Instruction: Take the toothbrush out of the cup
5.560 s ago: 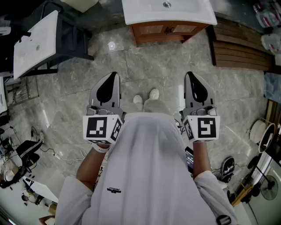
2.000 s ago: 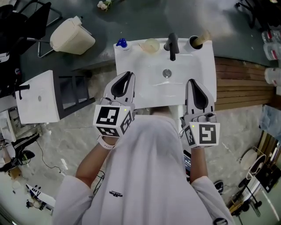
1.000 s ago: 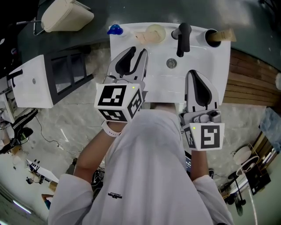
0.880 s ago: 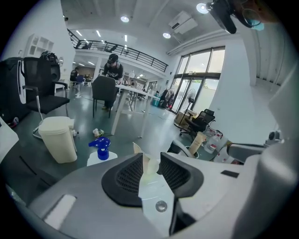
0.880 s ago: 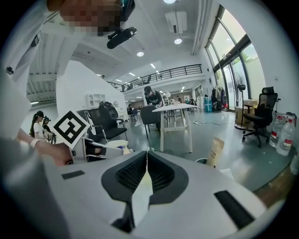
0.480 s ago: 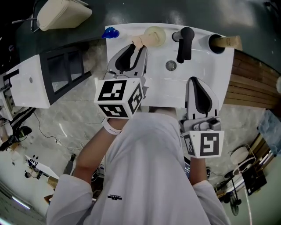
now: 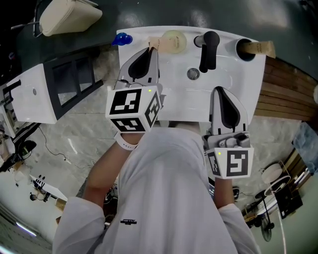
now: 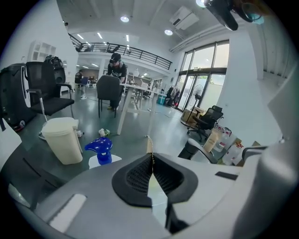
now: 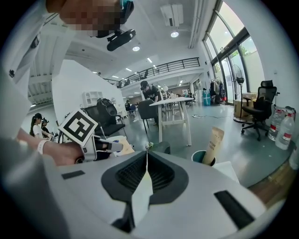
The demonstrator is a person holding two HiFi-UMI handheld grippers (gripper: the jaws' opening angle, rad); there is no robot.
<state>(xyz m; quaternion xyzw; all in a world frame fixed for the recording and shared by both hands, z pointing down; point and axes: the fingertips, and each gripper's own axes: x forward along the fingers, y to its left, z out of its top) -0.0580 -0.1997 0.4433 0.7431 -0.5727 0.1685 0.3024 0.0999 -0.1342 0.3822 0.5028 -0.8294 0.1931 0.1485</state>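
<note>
A translucent cup [image 7: 176,39] stands on the back edge of the white sink [image 7: 238,79]. A beige toothbrush [image 7: 154,44] leans out of it to the left. My left gripper [image 7: 150,50] reaches over the sink's left side, its jaws closing together on the toothbrush handle. In the left gripper view the jaws [image 8: 151,155] meet, and a thin beige sliver of the toothbrush [image 8: 149,145] sticks out past the tips. My right gripper [image 7: 221,89] hovers over the sink's front edge, shut with nothing in it; its pads also meet in the right gripper view [image 9: 146,155].
A black faucet [image 7: 208,47] rises behind the drain [image 7: 193,73]. A dark cup [image 7: 242,48] holding a beige tube [image 7: 262,48] stands at the back right. At the back left is a blue pump bottle [image 7: 122,37]. A cream bin [image 7: 69,15] sits on the floor.
The person came up to the sink. My left gripper reached towards the cup with open jaws, which have now shut on the toothbrush handle. The right gripper stayed shut.
</note>
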